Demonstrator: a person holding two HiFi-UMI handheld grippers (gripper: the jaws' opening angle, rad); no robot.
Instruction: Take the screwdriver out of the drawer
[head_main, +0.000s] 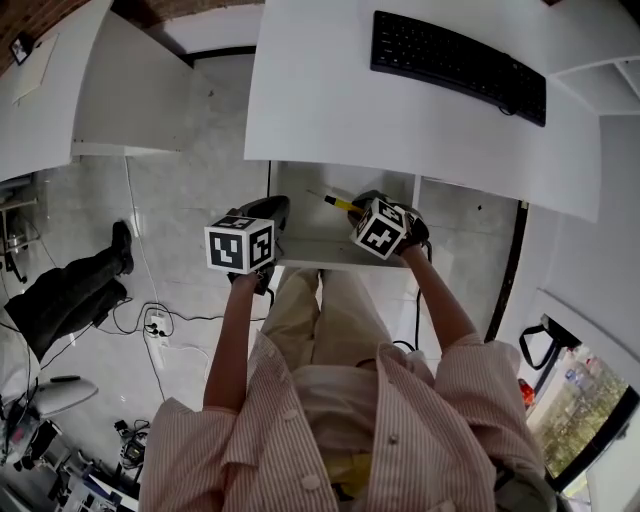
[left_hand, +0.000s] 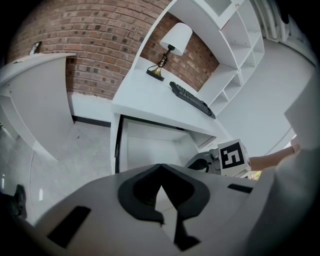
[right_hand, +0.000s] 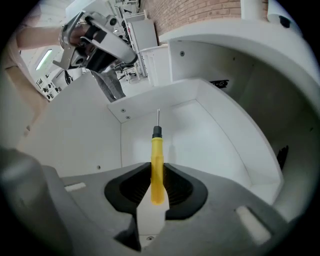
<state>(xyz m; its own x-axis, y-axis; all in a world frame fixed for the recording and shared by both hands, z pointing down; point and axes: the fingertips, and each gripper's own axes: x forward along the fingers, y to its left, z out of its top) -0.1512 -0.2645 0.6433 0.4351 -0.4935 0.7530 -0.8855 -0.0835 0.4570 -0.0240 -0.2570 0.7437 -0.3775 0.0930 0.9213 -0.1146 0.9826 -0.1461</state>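
The yellow-handled screwdriver (head_main: 341, 203) (right_hand: 157, 162) hangs above the white floor of the open drawer (head_main: 300, 205) (right_hand: 205, 135), its thin metal shaft pointing away from the jaws. My right gripper (head_main: 364, 203) (right_hand: 157, 186) is shut on the handle, both black pads pressing its sides. My left gripper (head_main: 272, 212) (left_hand: 160, 172) hovers at the drawer's front left corner, jaws together and nothing between them. In the left gripper view the drawer (left_hand: 150, 145) lies ahead and the right gripper (left_hand: 210, 162) reaches in from the right.
The white desk (head_main: 320, 90) above the drawer carries a black keyboard (head_main: 460, 62) and a lamp (left_hand: 172, 42). The holder's legs are right below the drawer front. Another person's leg (head_main: 70, 290) and cables (head_main: 150, 322) are on the floor at left.
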